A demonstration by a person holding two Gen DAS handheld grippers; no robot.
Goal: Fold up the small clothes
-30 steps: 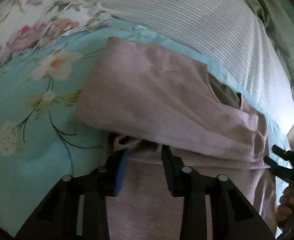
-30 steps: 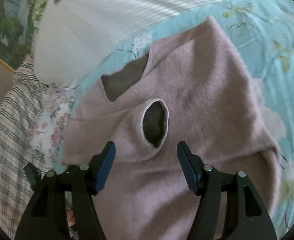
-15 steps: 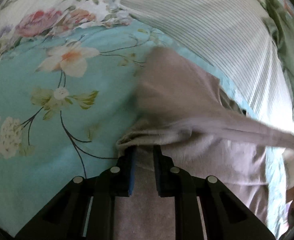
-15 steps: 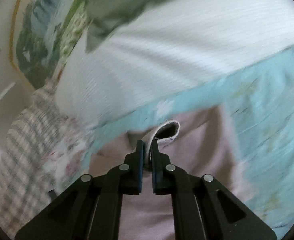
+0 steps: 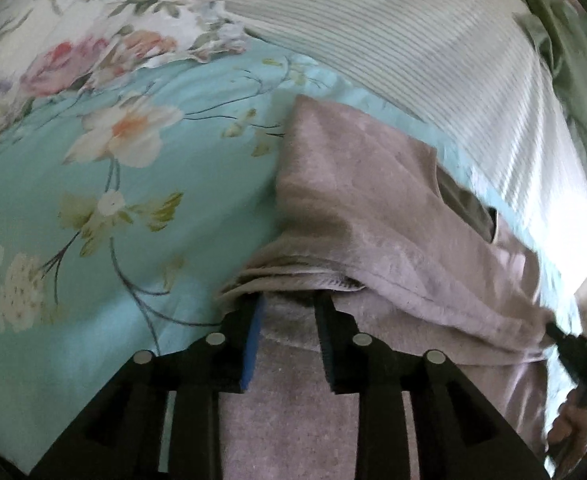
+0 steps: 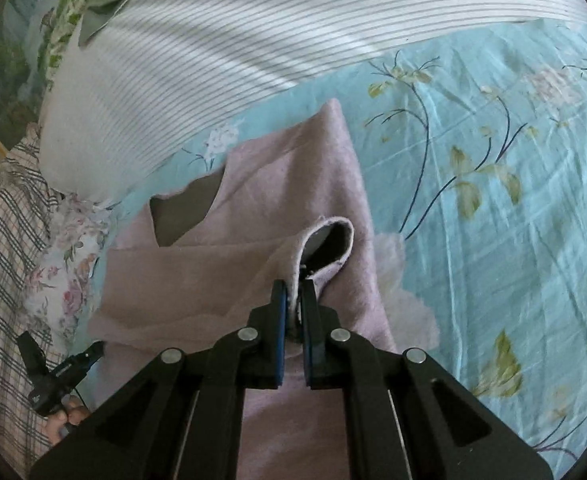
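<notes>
We see a small mauve sweater [image 6: 253, 208] lying on a bed covered by a turquoise floral sheet [image 6: 493, 160]. It sits near a white striped pillow [image 6: 233, 40], and a plaid cloth [image 6: 1, 240] shows at the left edge of the right wrist view.

Our right claw [image 6: 293, 296] is clamped on the cuff of 1 sleeve [image 6: 325, 248]. The 2 fingers stand almost together with the pale edge of the cuff pinched between the blue pads [image 6: 279, 320]. The open end of the sleeve curls up just beyond the tips, dark inside. The sleeve lies over the body of the sweater, whose grey-lined neck opening [image 6: 181, 212] shows to the left.

Our left claw [image 5: 287, 308] has its fingers set partly apart at the folded hem [image 5: 293, 276] of the sweater. Its jaws have just been opening, with layers of the hem between them. We cannot tell whether the pads press on the fabric. A fold of the sweater [image 5: 373, 200] drapes across in front of this claw and runs to the right edge of the left wrist view, where the right claw [image 5: 549, 328] grips it above a hand [image 5: 569, 428]. In the right wrist view the left claw [image 6: 59, 356] appears at the lower left, at the sweater's edge.
</notes>
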